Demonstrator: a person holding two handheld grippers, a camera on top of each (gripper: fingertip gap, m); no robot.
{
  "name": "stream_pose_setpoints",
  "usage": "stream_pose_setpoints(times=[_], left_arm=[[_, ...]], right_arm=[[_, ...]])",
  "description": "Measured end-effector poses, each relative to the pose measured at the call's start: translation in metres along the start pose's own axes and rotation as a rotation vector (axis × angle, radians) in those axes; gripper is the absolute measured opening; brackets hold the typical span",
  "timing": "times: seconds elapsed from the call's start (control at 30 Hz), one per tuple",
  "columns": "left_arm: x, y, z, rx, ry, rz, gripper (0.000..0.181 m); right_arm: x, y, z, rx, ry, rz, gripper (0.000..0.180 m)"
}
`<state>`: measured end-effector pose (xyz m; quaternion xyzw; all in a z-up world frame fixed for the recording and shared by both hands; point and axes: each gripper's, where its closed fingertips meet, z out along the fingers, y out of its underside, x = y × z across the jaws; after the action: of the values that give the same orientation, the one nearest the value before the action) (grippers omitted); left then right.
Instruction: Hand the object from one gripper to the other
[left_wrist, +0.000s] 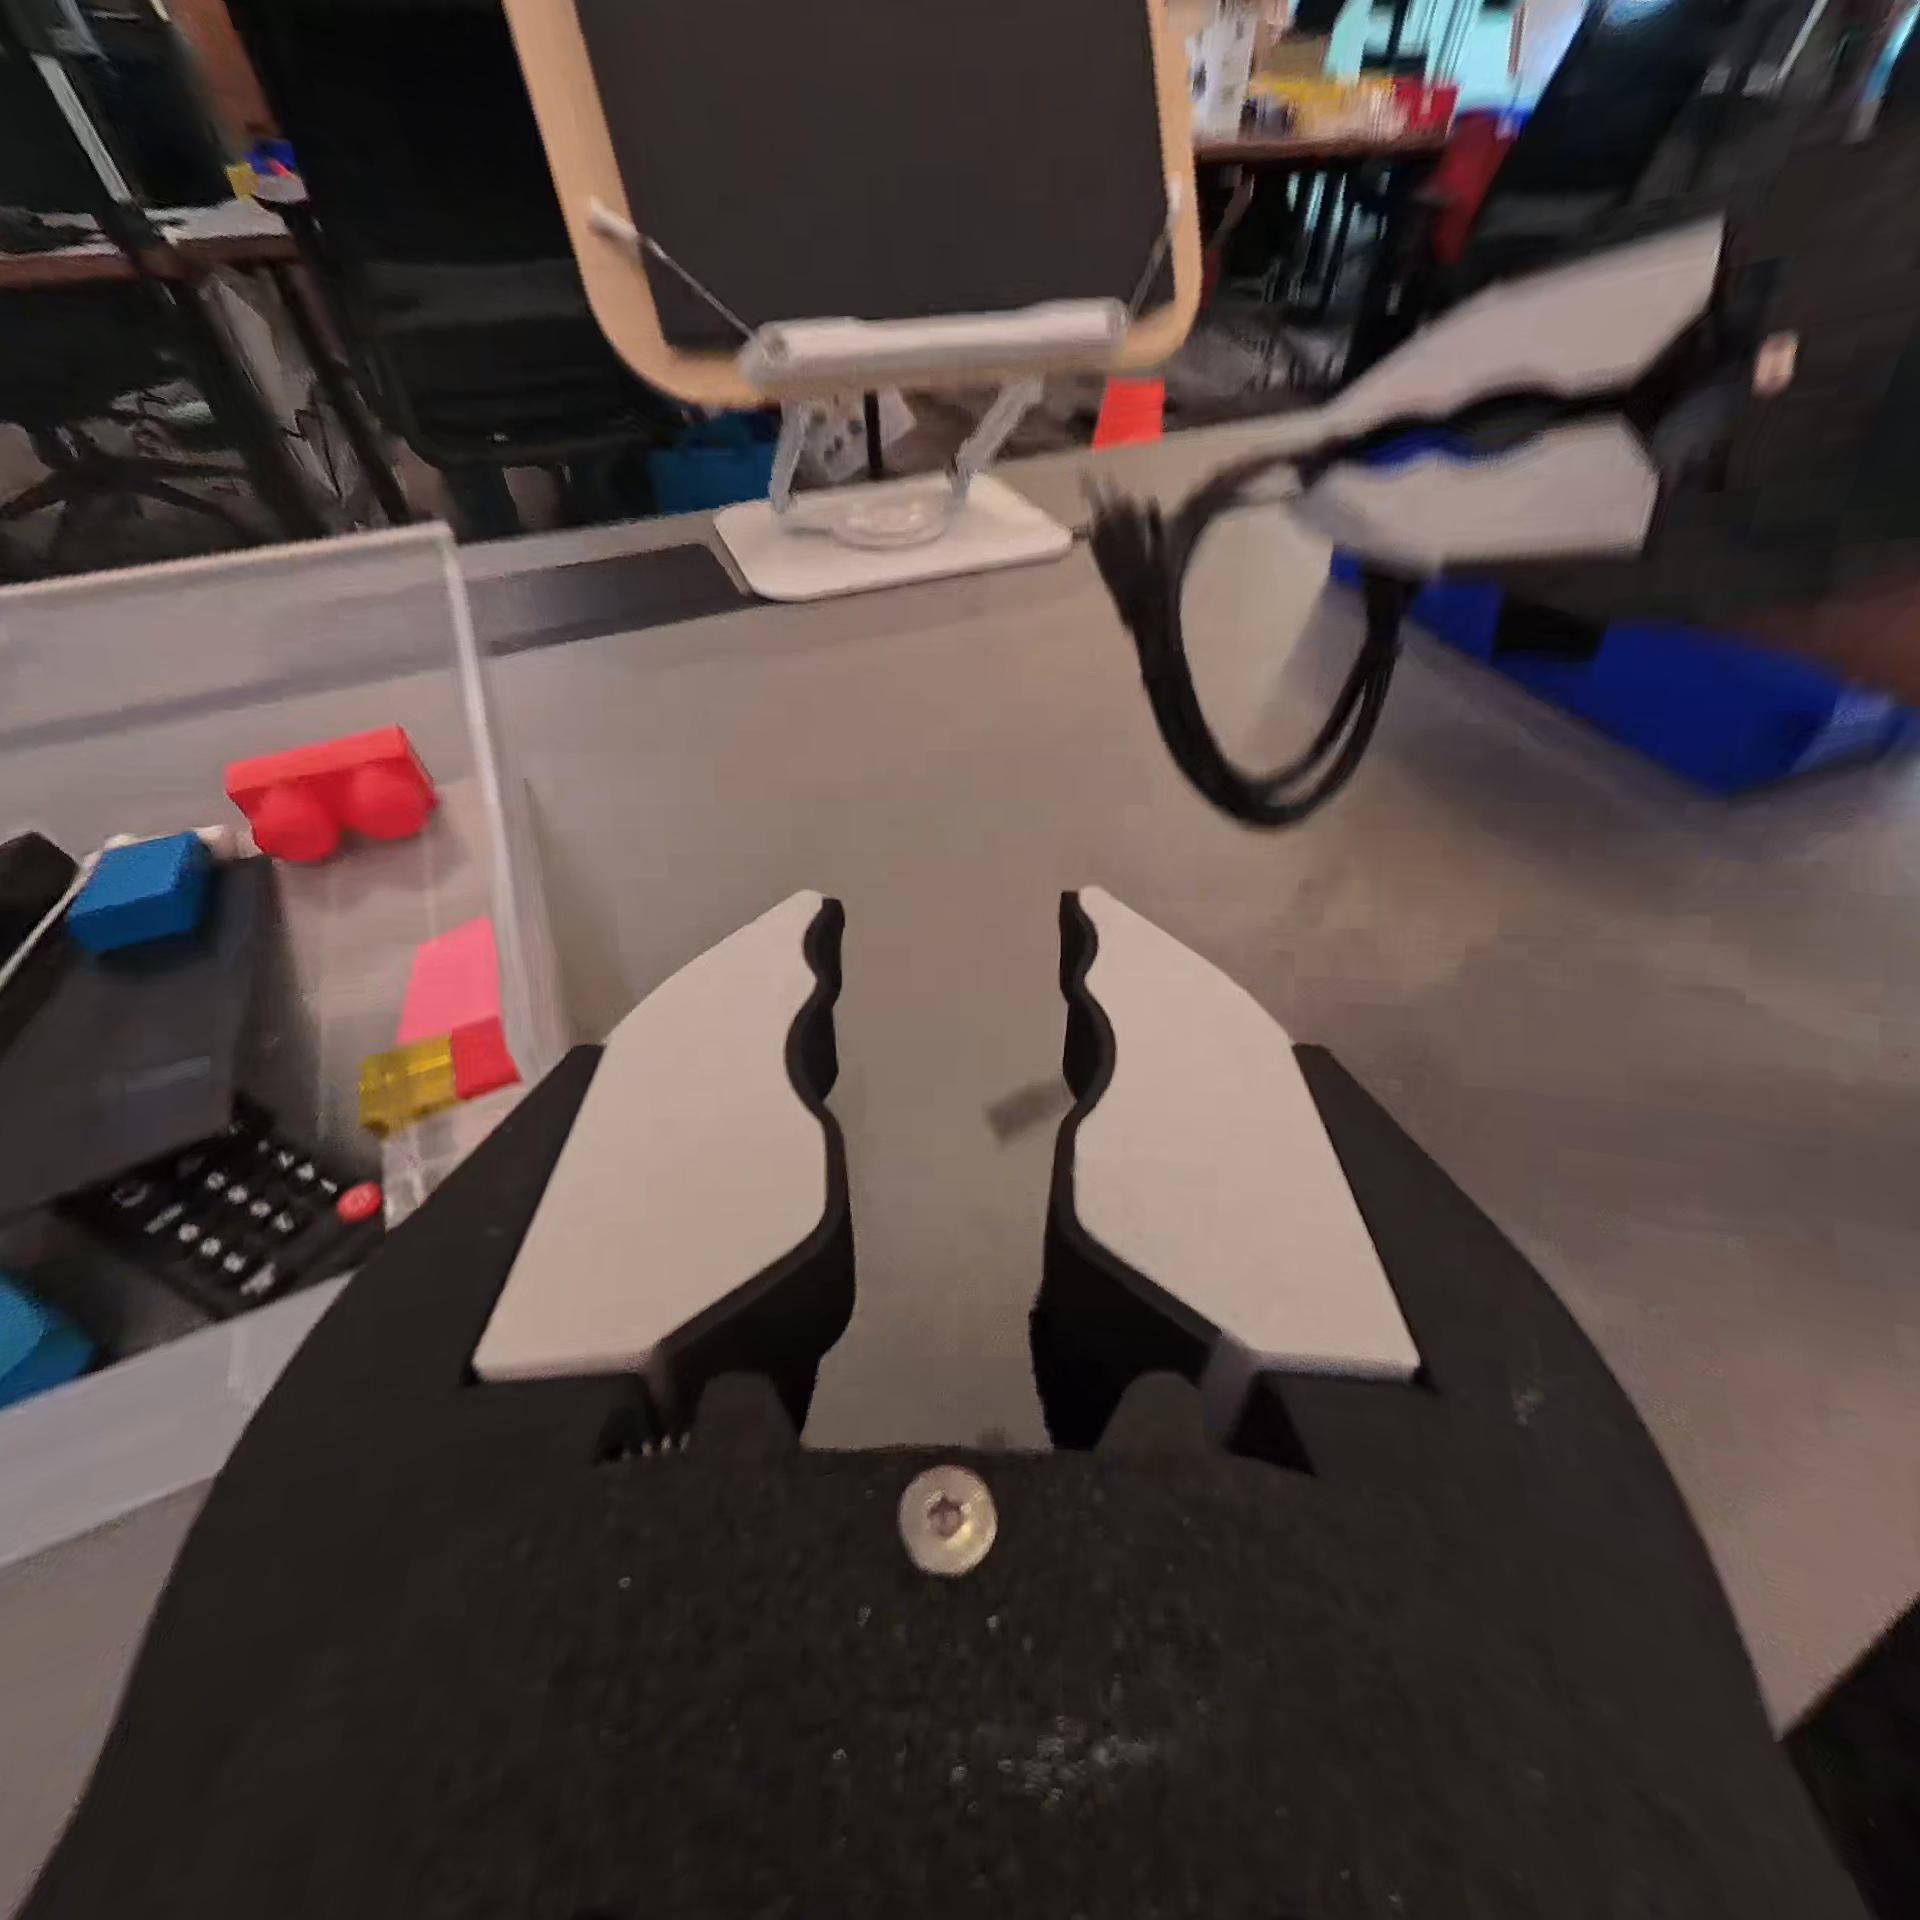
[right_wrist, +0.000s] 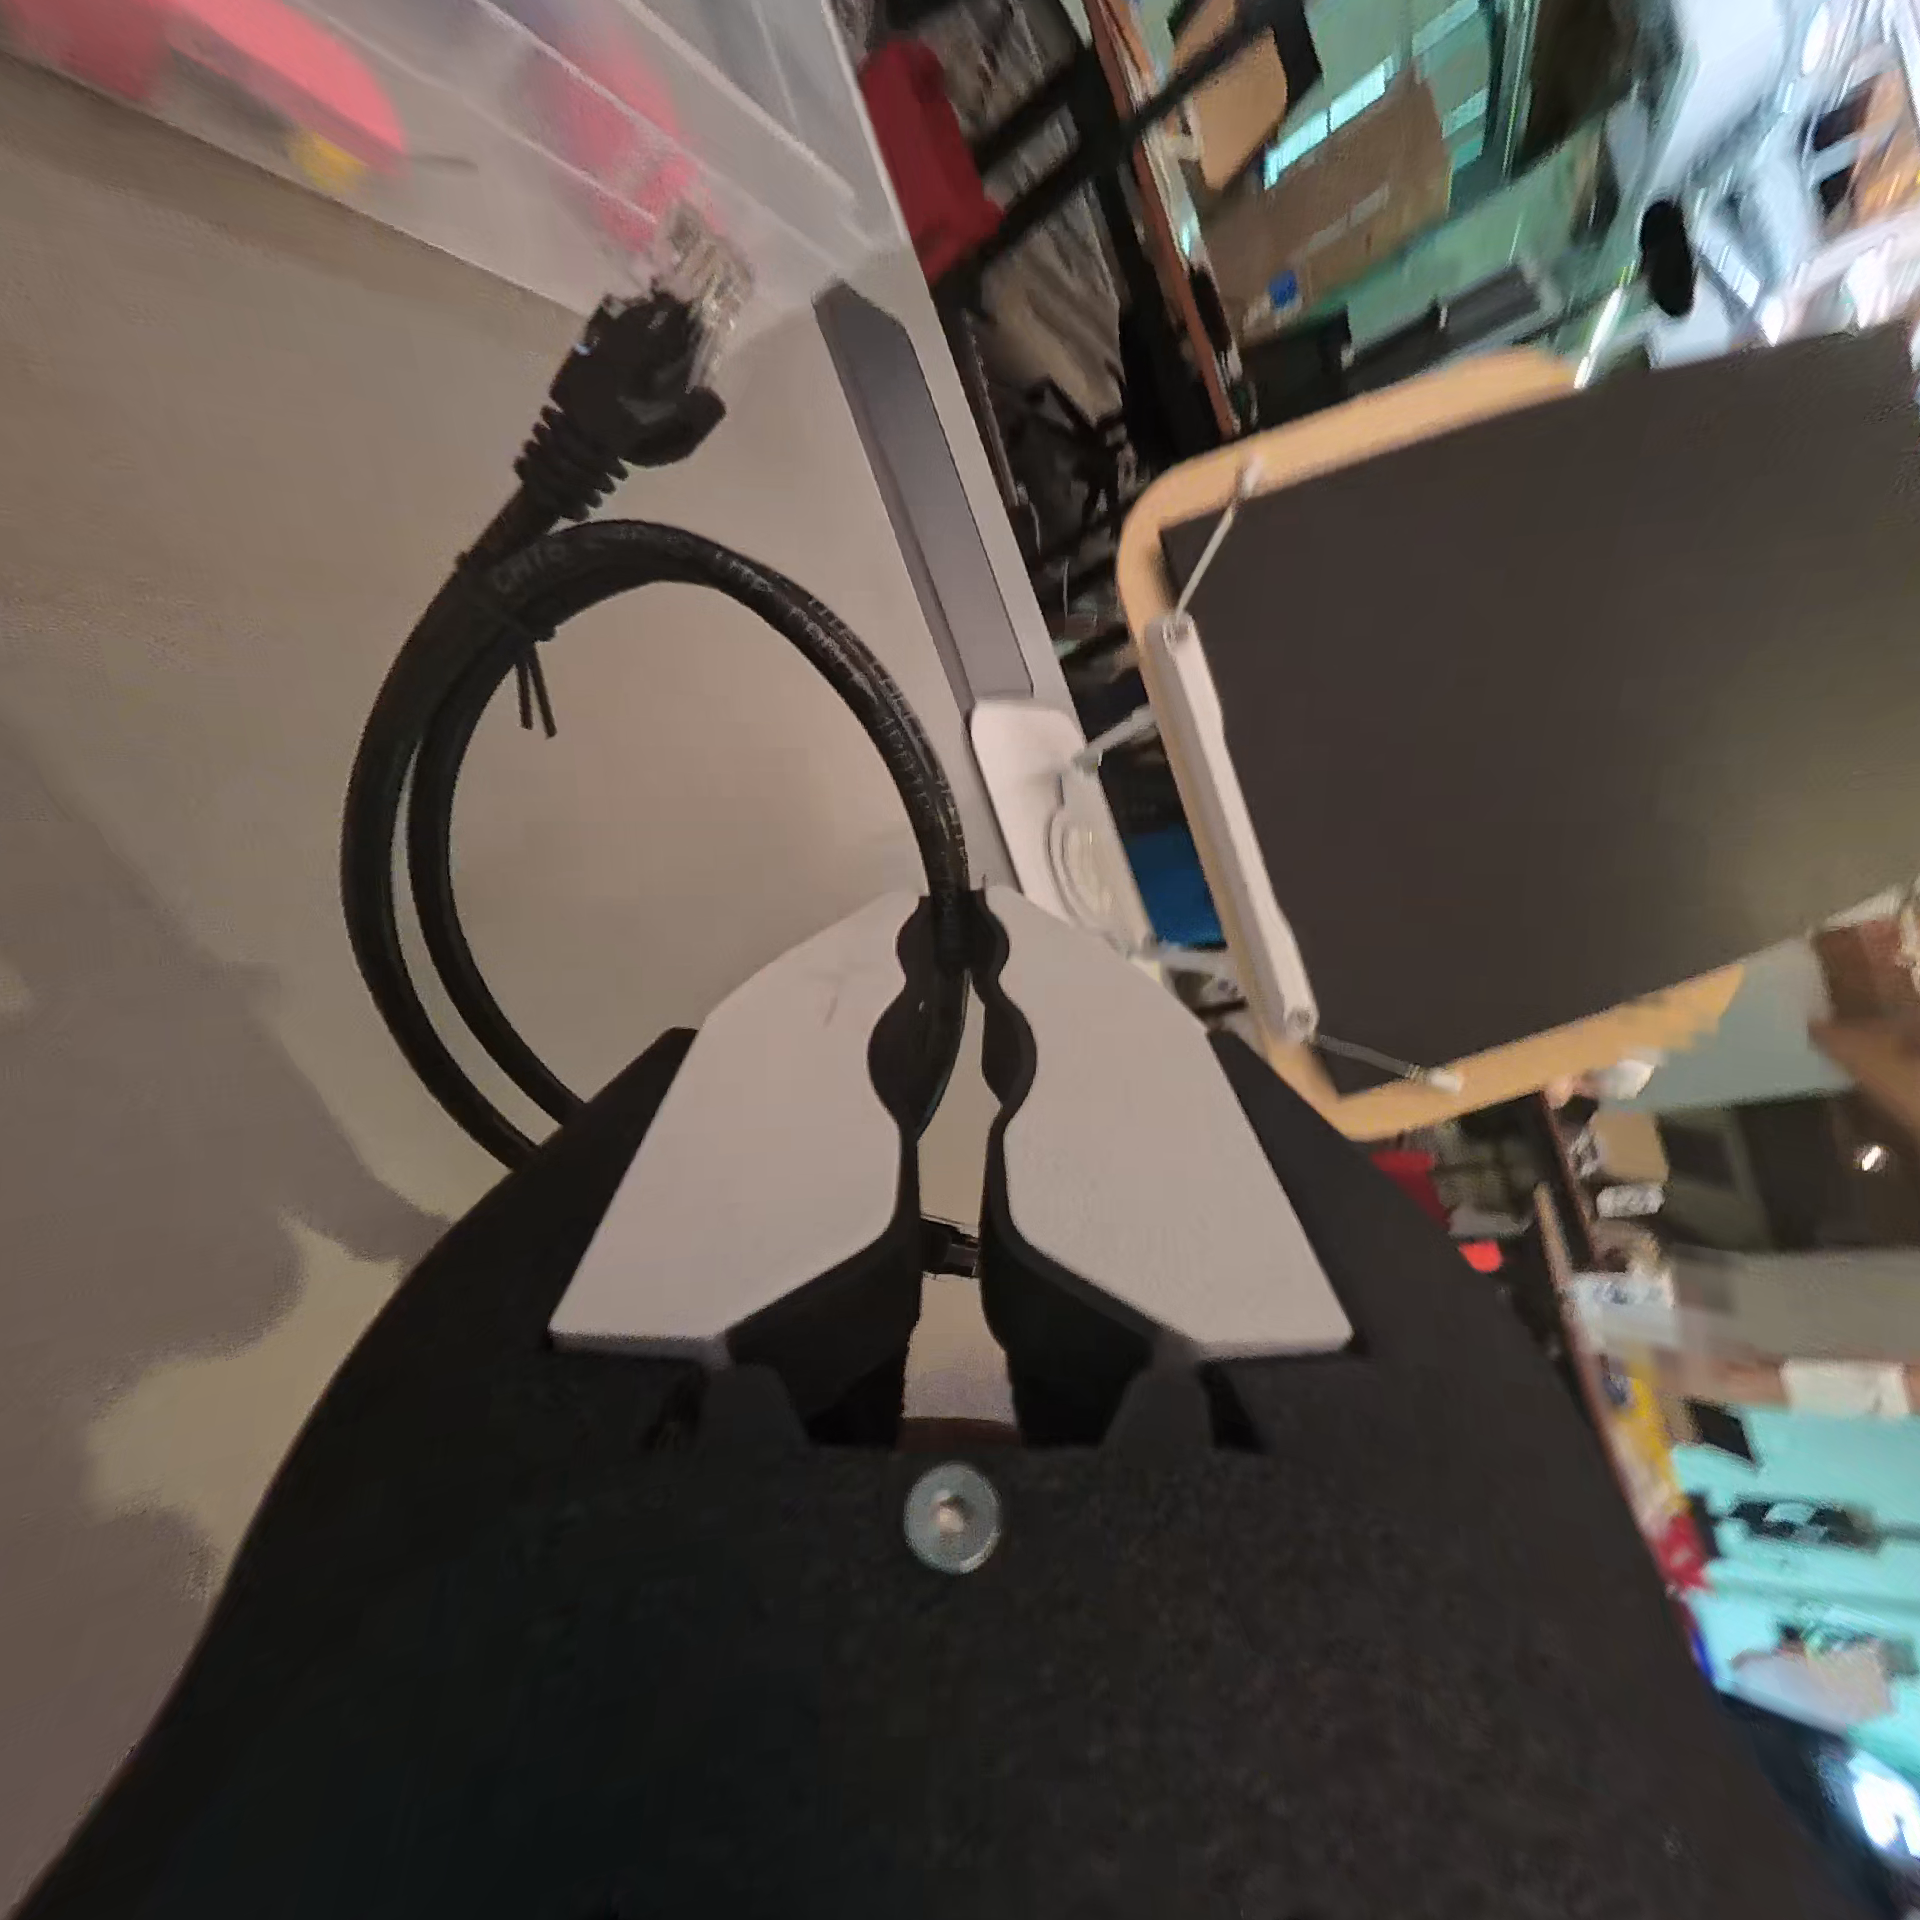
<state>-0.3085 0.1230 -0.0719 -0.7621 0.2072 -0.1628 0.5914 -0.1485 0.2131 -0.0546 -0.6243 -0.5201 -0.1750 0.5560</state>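
Coiled cable held aloft by the right gripper, left gripper waiting with jaws apart.

Nearest, the left gripper (left_wrist: 951, 925) hangs empty and spread over bare grey tabletop (left_wrist: 1351, 1143), ready to receive. At two o'clock, well apart, the right gripper (right_wrist: 961, 925) pinches the black network cable (right_wrist: 416, 779) near its tips, so the loop dangles free for grasping. The clear bin (left_wrist: 457, 665) edges nine o'clock; the tablet stand (left_wrist: 894, 540) stands beyond at twelve.

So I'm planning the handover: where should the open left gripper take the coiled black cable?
Probably the bottom of the hanging cable loop, coming from below. The right gripper pinches the top, and the plug end sticks out, so the low arc hangs free for the left gripper.
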Motion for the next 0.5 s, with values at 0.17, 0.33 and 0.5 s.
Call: stream_pose_setpoints(times=[0.17, 0.33, 0.5], left_arm=[[0.032, 0.014, 0.007, -0.07, 0.062, 0.069, 0.048], [0.039, 0.017, 0.011, -0.086, 0.063, 0.13, 0.037], [0.046, 0.015, 0.008, -0.075, 0.116, 0.078, 0.038]], right_arm=[[0.025, 0.034, 0.0, -0.097, -0.037, 0.357, 0.006], [0.047, 0.049, -0.01, -0.071, -0.094, 0.616, 0.006], [0.137, 0.129, -0.057, -0.243, 0.102, 0.834, 0.006]])
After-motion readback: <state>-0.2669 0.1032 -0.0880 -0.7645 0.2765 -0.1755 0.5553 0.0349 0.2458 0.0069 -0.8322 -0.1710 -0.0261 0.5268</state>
